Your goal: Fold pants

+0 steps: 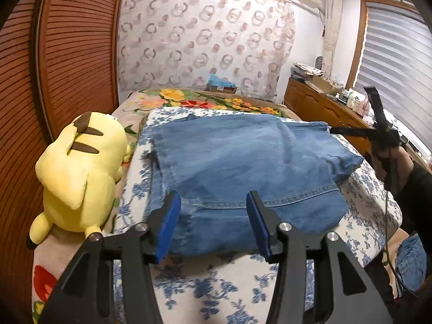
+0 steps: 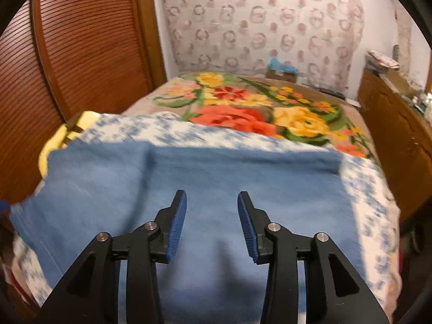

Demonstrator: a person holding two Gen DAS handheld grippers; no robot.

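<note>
The blue denim pants [image 1: 237,162] lie folded on a blue-and-white floral cloth [image 1: 216,283] that covers the near part of the bed. In the left wrist view they form a broad, roughly rectangular stack: an upper layer is laid over a lower one, a curved stitched seam runs across the near part, and the left edge is fairly straight. At the right side a fold bulges out past the rest, and a further flap reaches toward the far right corner. The fabric is faded mid-blue, paler at the centre, with soft ripples. In the right wrist view the pants [image 2: 216,189] look blurred but flat, filling the middle of the frame.

The left gripper [image 1: 213,225] hangs over the near edge of the pants with its blue-padded fingers spread wide, holding nothing. The right gripper [image 2: 212,226] hovers above the denim, its fingers likewise parted and empty; from the left view it [image 1: 353,113] appears at the far right, beside the far flap, jaws splayed.

A yellow plush toy [image 1: 81,172] lies at the left of the cloth, against a slatted wooden door [image 1: 62,54]. Beyond the cloth spreads a bright flowered blanket [image 2: 256,108], and a wooden dresser [image 1: 324,108] stands at the right.
</note>
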